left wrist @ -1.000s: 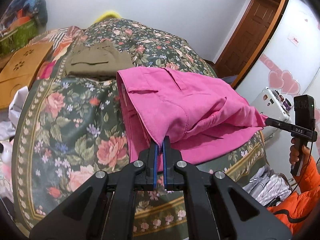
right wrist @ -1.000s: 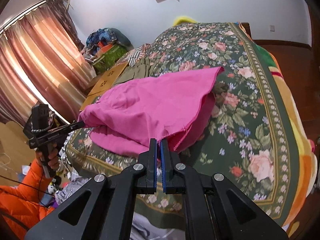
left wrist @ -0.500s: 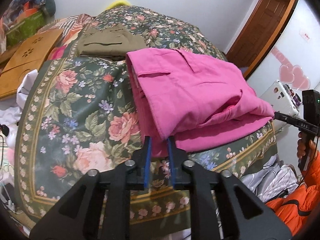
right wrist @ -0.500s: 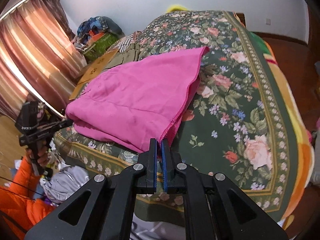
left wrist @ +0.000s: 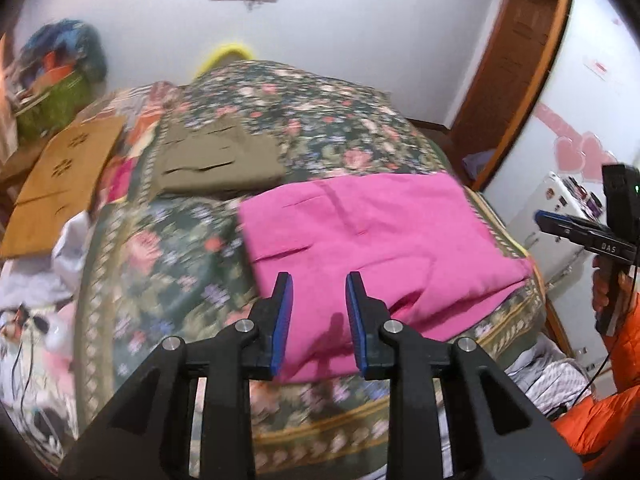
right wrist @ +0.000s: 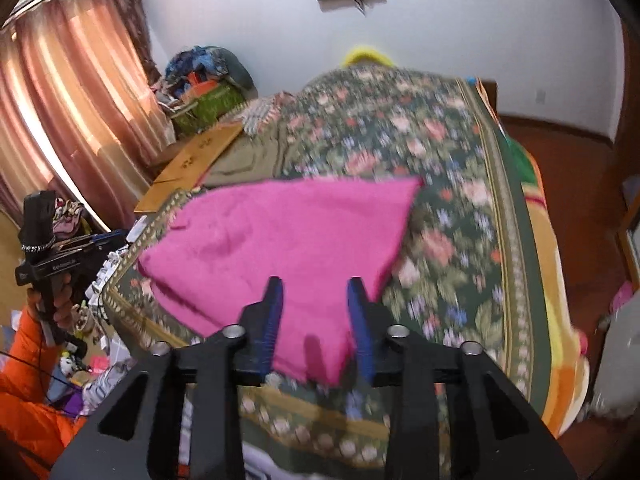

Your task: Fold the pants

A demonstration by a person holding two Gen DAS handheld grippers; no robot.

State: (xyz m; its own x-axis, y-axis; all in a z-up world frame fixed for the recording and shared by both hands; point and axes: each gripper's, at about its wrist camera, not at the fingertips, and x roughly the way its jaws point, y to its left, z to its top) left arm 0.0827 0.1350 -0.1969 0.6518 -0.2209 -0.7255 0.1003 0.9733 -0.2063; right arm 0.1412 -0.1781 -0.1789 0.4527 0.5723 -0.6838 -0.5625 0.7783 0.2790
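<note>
The bed (left wrist: 168, 248) now carries the pink pants (left wrist: 372, 236) folded flat near its foot edge, just in front of the olive pants (left wrist: 216, 160). Both the left gripper (left wrist: 319, 304) and right gripper (right wrist: 314, 304) have let go and hang spread above the pants, so this fold looks finished.

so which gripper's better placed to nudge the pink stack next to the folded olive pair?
Probably left. The left gripper, jaws open, faces the pink pants with the olive pants straight beyond. The right gripper, also open, sits at the far corner.
</note>
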